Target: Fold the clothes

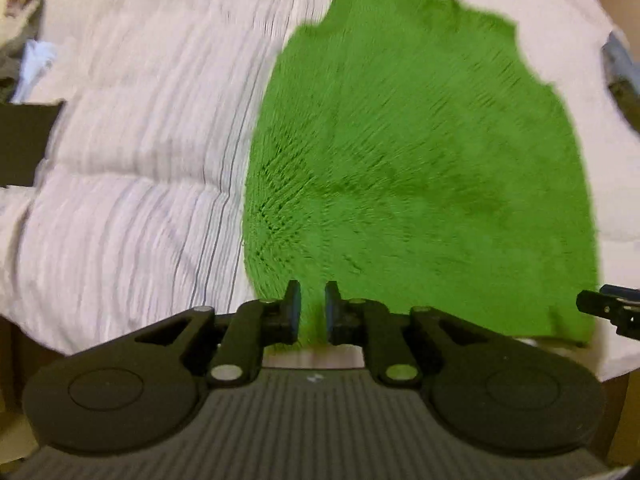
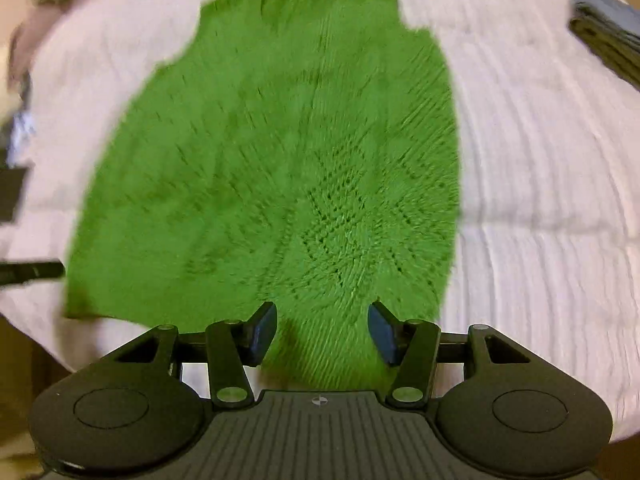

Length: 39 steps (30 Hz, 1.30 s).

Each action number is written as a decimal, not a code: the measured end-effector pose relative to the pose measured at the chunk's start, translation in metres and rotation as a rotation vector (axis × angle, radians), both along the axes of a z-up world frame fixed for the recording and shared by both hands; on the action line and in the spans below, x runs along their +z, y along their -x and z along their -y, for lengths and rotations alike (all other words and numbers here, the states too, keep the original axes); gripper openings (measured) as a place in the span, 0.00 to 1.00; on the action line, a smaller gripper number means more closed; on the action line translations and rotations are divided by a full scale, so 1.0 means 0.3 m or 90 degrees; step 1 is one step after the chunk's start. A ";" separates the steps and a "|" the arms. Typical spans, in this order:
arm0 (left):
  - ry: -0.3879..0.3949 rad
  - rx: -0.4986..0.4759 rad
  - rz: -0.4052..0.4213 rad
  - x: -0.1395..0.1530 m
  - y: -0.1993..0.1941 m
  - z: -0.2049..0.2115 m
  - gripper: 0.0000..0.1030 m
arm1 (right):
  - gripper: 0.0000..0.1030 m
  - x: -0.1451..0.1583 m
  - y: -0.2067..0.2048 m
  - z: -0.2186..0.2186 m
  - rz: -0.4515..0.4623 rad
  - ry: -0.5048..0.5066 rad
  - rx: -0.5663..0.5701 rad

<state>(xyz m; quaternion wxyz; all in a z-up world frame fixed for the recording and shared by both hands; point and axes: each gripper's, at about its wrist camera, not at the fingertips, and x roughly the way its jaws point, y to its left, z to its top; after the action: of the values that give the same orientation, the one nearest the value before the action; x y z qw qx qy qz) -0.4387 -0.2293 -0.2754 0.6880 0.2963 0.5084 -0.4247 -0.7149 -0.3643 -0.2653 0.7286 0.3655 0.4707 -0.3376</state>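
A bright green knitted garment [image 1: 420, 160] lies spread flat on a white striped bedspread [image 1: 140, 160]; in the right wrist view the garment [image 2: 280, 160] fills the middle. My left gripper [image 1: 313, 308] hangs over the garment's near left corner, its pads a narrow gap apart, with green knit showing through the gap and no fabric pinched. My right gripper [image 2: 322, 332] stands open over the near edge, toward the garment's right side, with cloth below its pads and none gripped. Both views are motion-blurred. Part of the right gripper [image 1: 608, 308] shows at the left view's right edge.
A stack of folded blue and dark clothes [image 2: 604, 28] sits at the far right of the bed. A dark flat object [image 1: 24, 140] and loose clothes [image 1: 24, 40] lie at the left. The bed's near edge runs just below both grippers.
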 end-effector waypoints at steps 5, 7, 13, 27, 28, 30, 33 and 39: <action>0.077 -0.001 0.060 0.250 0.089 -0.116 0.26 | 0.98 0.206 0.064 -0.079 0.071 0.045 -0.022; 0.099 0.003 0.084 0.318 0.129 -0.153 0.29 | 0.99 0.290 0.098 -0.126 0.095 0.066 -0.022; 0.122 0.020 0.114 0.460 0.225 -0.286 0.35 | 0.99 0.430 0.143 -0.258 0.133 0.080 -0.008; 0.148 -0.022 0.149 0.588 0.335 -0.325 0.44 | 0.99 0.537 0.164 -0.354 0.096 0.140 -0.020; 0.146 -0.022 0.152 0.594 0.334 -0.325 0.44 | 0.99 0.544 0.164 -0.350 0.101 0.127 -0.025; 0.141 -0.023 0.156 0.608 0.332 -0.326 0.46 | 0.99 0.553 0.157 -0.350 0.110 0.111 -0.030; 0.141 -0.021 0.161 0.621 0.332 -0.335 0.52 | 0.99 0.555 0.142 -0.364 0.104 0.100 -0.023; 0.119 -0.021 0.148 0.599 0.350 -0.364 0.52 | 0.99 0.522 0.120 -0.406 0.073 0.082 -0.012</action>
<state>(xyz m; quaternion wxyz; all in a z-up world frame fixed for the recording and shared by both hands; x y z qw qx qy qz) -0.5438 -0.1202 -0.0958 0.7598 0.2863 0.3784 -0.4444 -0.7510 -0.2424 -0.1085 0.7732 0.3407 0.4021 -0.3528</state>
